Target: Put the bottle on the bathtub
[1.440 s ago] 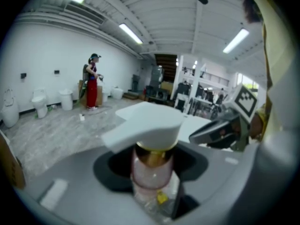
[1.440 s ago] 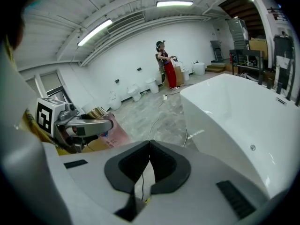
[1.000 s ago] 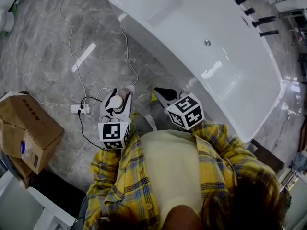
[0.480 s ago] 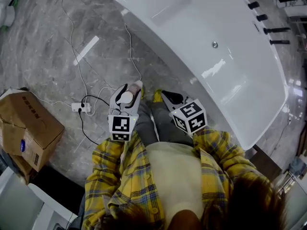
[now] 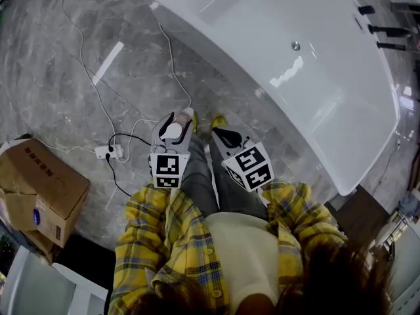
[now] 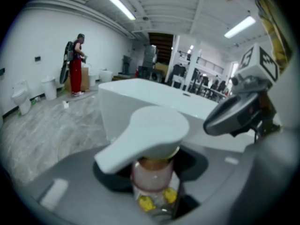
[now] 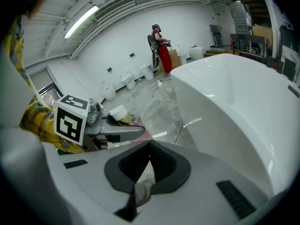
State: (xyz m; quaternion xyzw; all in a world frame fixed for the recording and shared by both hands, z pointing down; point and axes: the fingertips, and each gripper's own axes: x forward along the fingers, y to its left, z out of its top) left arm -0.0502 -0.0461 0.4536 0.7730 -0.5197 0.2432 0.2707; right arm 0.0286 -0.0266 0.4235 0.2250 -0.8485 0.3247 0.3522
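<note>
A pump bottle [image 6: 151, 170] with a white pump head and pinkish clear body stands upright between the jaws of my left gripper [image 5: 172, 128], which is shut on it. In the head view the bottle [image 5: 172, 130] shows from above, held over the floor just short of the white bathtub [image 5: 282, 64]. The bathtub [image 6: 140, 102] lies ahead in the left gripper view. My right gripper [image 5: 226, 136] hangs beside the left one, shut with nothing between its ribbed pads [image 7: 151, 159]. The bathtub's rim [image 7: 220, 107] runs along the right of the right gripper view.
A cardboard box [image 5: 36, 189] sits on the marble floor at the left. A power strip [image 5: 105, 151] with black and white cables lies near my feet. Black taps [image 5: 380, 28] stand behind the tub. A person in red trousers [image 6: 76, 62] stands far off by a wall.
Both grippers have drifted slightly forward and together toward the tub as the view shifted. The bottle stays held in the left gripper.
</note>
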